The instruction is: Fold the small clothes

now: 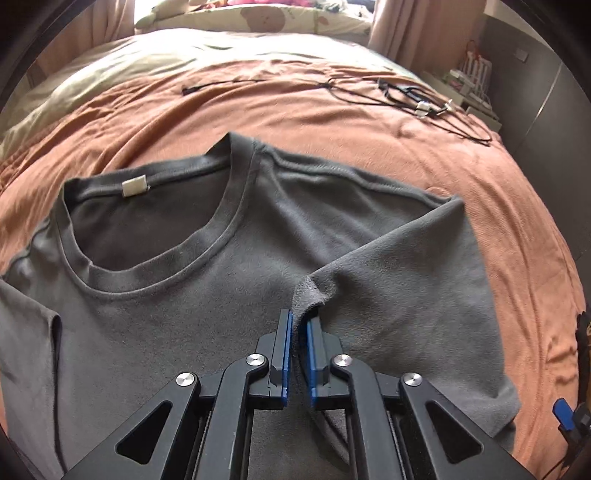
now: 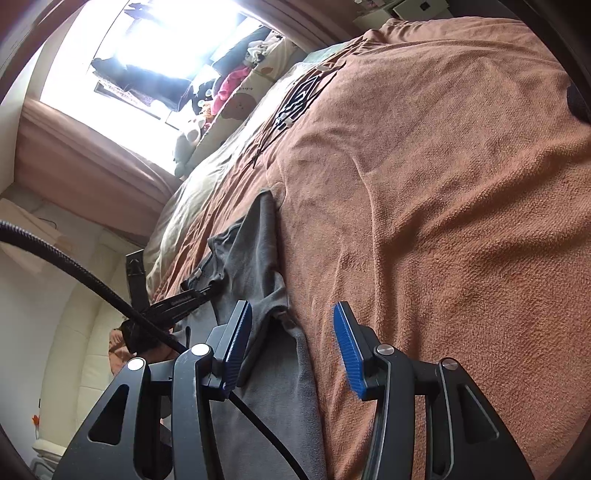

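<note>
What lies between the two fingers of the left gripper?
A pinched fold of the grey T-shirt lies between the left gripper's blue pads; the left wrist view shows it.

T-shirt [image 1: 207,280] on blanket [image 1: 369,122]; cables [image 1: 406,98] behind (far right); pillows [image 1: 258,18] beyond.

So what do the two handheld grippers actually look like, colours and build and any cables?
Both the left gripper and the right gripper are matte black linkage frames with triangular cut-outs and silver round pivot bolts. Each finger carries a blue pad, visibly ribbed on the right one. A black cable trails beside the right gripper.
</note>
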